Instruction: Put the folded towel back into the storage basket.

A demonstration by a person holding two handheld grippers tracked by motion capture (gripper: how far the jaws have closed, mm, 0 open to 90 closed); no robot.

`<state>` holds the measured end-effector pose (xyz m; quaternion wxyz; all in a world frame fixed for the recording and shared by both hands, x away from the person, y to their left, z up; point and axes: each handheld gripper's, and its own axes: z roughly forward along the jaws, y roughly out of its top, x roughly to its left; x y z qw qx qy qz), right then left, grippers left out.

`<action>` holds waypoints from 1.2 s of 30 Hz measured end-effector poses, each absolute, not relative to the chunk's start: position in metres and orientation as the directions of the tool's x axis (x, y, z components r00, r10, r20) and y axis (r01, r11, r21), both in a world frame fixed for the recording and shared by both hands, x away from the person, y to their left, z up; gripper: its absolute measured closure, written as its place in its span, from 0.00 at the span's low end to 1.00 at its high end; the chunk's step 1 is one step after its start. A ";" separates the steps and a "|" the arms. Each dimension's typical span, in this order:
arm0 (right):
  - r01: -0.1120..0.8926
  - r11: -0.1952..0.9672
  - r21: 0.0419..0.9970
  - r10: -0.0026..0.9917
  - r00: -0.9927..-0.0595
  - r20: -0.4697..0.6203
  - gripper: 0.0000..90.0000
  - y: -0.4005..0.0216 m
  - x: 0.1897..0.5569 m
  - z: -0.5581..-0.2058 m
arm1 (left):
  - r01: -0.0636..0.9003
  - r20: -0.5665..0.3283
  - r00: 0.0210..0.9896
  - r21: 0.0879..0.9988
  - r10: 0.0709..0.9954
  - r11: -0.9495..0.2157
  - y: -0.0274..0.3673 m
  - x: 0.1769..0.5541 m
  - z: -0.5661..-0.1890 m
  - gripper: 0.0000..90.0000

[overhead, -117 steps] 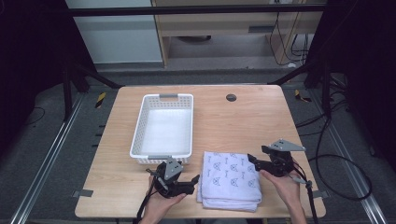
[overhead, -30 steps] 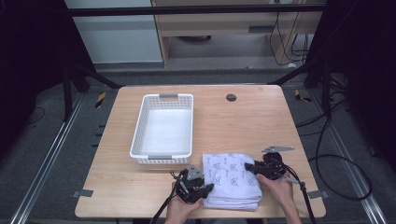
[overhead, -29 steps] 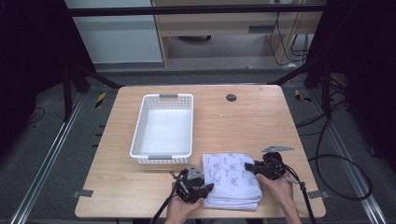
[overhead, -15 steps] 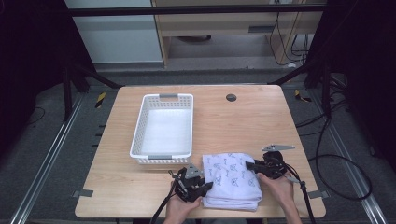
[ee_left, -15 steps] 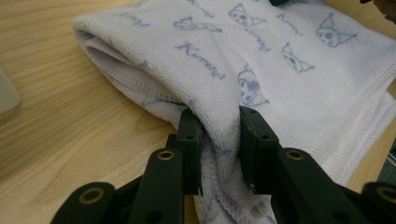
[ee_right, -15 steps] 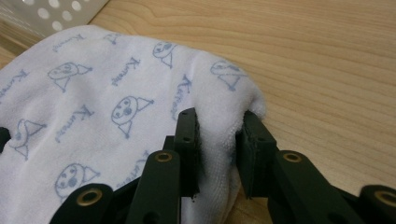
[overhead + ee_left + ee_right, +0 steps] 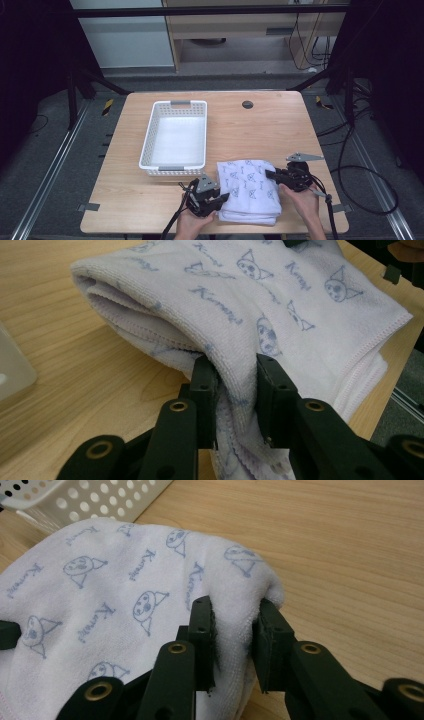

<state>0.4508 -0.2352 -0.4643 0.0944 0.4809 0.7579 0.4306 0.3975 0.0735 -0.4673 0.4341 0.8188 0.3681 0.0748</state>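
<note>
Folded towel point(image 7: 248, 189), white with a pale blue printed pattern, flat on the table point(image 7: 125, 210) at its near edge, now pinched from both sides. Nearest, left gripper point(image 7: 235, 377) clamped on a bunched fold at the towel's near-left corner, cloth squeezed between the two black jaws and spilling down behind them; seen from above, that gripper point(image 7: 220, 199) pressed right against the towel's left edge, where 3.9 s ago stood apart from it, out to the left, and a second ago had already come in alongside. A little farther on and across the towel, right gripper point(image 7: 235, 617) closed on the rounded fold at the right-hand far corner, a thick roll of terry caught between the jaws; from above, right gripper point(image 7: 272, 175) low on the right edge, having dropped from a raised, tilted hover. Between the two grippers, towel flat and neatly stacked, not yet lifted. Probably means grasping finished on both sides and lifting due next. Beyond the left gripper, forward and slightly left, white basket point(image 7: 175, 137), close by the towel's far-left corner, likely the destination.
</note>
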 end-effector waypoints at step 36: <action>0.488 0.138 0.862 0.811 -0.555 0.185 0.81 -0.223 0.435 -0.410 | 0.418 -0.126 0.734 0.859 0.668 -0.297 0.089 0.386 -0.415 0.80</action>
